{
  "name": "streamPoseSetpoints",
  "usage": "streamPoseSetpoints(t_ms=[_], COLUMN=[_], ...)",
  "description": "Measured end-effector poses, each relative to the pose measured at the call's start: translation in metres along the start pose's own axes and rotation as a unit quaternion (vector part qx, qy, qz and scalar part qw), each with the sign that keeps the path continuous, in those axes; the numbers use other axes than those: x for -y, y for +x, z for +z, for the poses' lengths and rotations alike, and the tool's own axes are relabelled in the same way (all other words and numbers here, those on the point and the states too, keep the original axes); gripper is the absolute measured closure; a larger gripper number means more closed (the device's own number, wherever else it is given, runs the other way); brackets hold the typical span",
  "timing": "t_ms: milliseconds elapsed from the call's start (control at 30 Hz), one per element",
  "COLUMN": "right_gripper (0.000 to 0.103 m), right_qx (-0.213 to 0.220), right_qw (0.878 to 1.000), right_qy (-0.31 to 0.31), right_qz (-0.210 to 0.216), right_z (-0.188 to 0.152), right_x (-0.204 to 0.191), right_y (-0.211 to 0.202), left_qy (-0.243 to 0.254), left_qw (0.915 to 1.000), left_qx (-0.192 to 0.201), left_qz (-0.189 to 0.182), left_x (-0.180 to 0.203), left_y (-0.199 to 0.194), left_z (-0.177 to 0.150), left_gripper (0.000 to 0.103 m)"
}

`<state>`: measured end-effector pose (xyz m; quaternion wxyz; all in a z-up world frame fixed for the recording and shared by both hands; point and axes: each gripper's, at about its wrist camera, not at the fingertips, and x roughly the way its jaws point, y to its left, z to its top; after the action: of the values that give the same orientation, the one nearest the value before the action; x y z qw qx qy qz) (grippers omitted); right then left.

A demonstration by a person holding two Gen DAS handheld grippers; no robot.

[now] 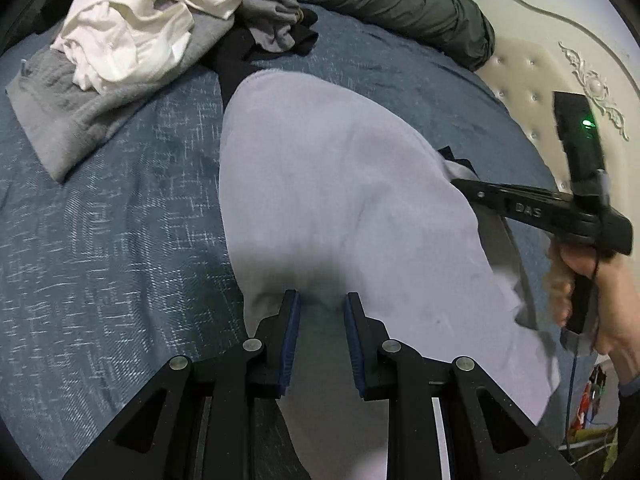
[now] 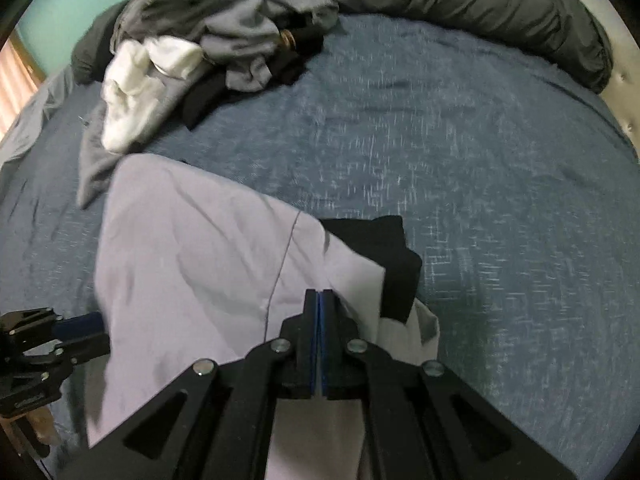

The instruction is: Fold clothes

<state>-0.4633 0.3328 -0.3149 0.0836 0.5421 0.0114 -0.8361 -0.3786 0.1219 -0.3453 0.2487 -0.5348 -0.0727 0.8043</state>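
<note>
One pale lavender garment (image 1: 328, 184) is lying spread lengthwise on the blue bedspread (image 1: 120, 240), its near end running under both tools and its far end reaching toward the pile of unfolded laundry. The right gripper (image 2: 320, 294) is pinching the garment's right edge, its blue pads pressed together with cloth between them, just beside a black piece of clothing (image 2: 384, 256) that is poking out from under the lavender fabric. The left gripper (image 1: 322, 300) is hovering over the near part of the garment with its fingers spread apart and nothing between the pads; whether the tips are touching the cloth cannot be told. In the left wrist view a hand (image 1: 600, 292) is gripping the right tool's handle, and a green light is glowing on that tool's body. Farther off, a white garment (image 1: 136, 24) is sitting crumpled on top of a grey towel-like cloth (image 1: 68, 120), with more grey and black items (image 2: 240, 40) heaped just behind it. A dark rolled quilt (image 2: 480, 4) is lying along the far edge of the bed. A cream tufted headboard (image 1: 532, 88) with carved trim is standing at the right.
</note>
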Motion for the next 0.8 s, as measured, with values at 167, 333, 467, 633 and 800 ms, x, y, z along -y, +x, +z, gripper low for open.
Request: streamPoseSetpoints(t_ms=[167, 333, 467, 633, 800], right_gripper=[0.103, 0.103, 0.103, 0.103, 0.101], right_qx=[0.0, 0.02, 0.02, 0.046, 0.047], right_qw=[1.0, 1.0, 1.0, 0.999, 0.998], right_qy=[-0.007, -0.014, -0.001, 0.006, 0.018], right_qz=[-0.002, -0.016, -0.006, 0.009, 0.028], right_z=[0.002, 0.003, -0.003, -0.019, -0.062], right_x=[0.002, 0.004, 0.006, 0.011, 0.024], right_y=[0.009, -0.004, -0.012, -0.055, -0.1], left_qy=[-0.001, 0.003, -0.012, -0.04, -0.073], left_qw=[1.0, 1.0, 0.9998, 0.9991, 0.9972], left_qx=[0.007, 0.001, 0.012, 0.012, 0.008], left_qz=[0.0, 0.008, 0.006, -0.001, -0.013], left_x=[0.001, 0.003, 0.003, -0.001, -0.005], left_y=[-0.005, -0.007, -0.027, -0.053, -0.078], left_z=[-0.002, -0.005, -0.014, -0.041, -0.069], left_gripper=[0.079, 0.079, 0.078, 0.065, 0.057])
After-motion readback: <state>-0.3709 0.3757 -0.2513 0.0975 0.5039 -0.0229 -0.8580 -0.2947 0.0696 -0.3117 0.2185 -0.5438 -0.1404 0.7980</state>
